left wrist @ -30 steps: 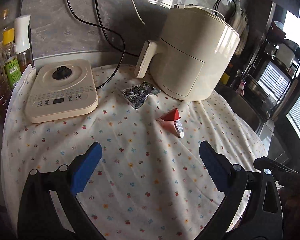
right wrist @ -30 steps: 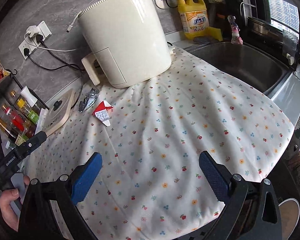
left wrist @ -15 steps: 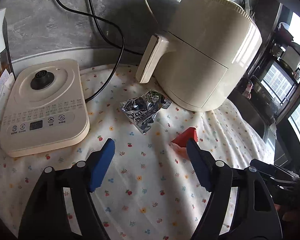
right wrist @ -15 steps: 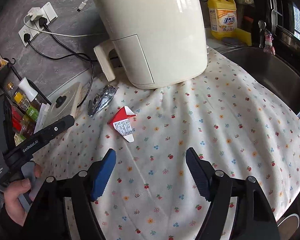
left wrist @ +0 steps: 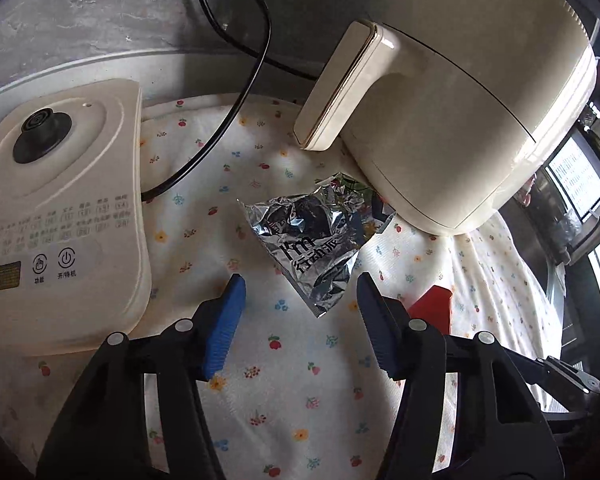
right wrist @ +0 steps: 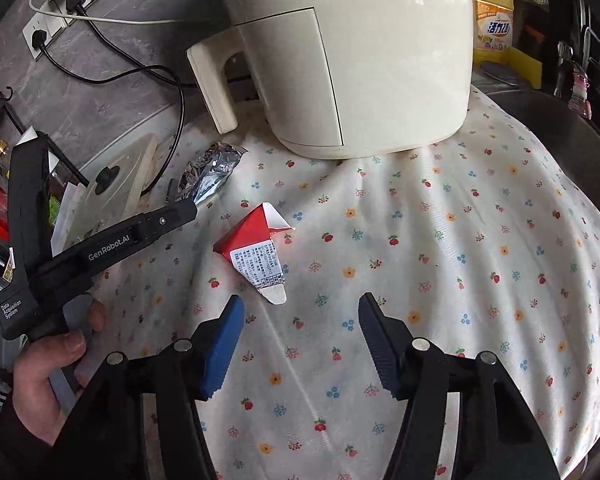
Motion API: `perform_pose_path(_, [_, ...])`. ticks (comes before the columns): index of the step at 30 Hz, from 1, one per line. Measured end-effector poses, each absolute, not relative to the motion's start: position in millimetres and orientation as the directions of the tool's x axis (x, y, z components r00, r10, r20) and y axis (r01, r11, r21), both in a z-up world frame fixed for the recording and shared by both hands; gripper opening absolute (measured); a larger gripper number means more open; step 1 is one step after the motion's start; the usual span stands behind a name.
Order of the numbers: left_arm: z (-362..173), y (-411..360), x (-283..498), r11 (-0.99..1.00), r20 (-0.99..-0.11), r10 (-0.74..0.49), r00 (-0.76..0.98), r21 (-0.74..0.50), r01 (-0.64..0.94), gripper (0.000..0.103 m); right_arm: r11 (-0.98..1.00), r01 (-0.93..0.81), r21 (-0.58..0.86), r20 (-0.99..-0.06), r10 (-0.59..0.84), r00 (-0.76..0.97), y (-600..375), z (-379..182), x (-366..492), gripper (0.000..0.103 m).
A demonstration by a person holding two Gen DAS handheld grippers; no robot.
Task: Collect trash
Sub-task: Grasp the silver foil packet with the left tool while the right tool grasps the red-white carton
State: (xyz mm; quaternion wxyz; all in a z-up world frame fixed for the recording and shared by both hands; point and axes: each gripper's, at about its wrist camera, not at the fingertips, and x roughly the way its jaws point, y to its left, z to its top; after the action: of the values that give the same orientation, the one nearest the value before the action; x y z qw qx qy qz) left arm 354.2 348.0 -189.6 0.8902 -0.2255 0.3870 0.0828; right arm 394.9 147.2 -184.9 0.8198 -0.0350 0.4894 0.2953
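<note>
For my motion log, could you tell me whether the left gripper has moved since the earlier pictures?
Yes. The left gripper has advanced toward the foil wrapper lying beside the air fryer.

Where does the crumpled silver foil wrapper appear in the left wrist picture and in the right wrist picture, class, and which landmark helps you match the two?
Left wrist view: the foil wrapper lies at centre, just ahead of the open left claw.
Right wrist view: it lies left of centre, near the tip of the left claw.
Shared landmark: the cream air fryer, with the wrapper beside its base.
</note>
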Motion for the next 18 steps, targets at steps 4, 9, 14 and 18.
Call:
perform_pose_path(4, [-191, 350, 363, 0.888, -0.734, -0.026, 0.678, -0.328, -0.321, 0.040, 0.814, -0.533, 0.233, -0.827, 0.454, 0.332, 157, -186, 400, 0.058])
perform_pose_path(9, [-192, 355, 362, 0.880, -0.737, -0.023, 0.676, -0.336, -0.336, 0.017, 0.786, -0.578, 0.218, -0.824, 0.466, 0.322, 177, -188, 402, 0.058])
perform_pose_path(14, [-178, 352, 352, 0.882, -0.715, -0.011, 0.699, -0.336, -0.330, 0.014, 0.769, -0.601, 0.218, -0.833, 0.468, 0.296, 191, -195, 408, 0.032])
perform_pose_path(18, [-166, 345, 337, 0.883, -0.700, -0.001, 0.715, -0.336, -0.328, 0.014, 0.763, -0.607, 0.224, -0.824, 0.481, 0.300, 189, -189, 406, 0.022])
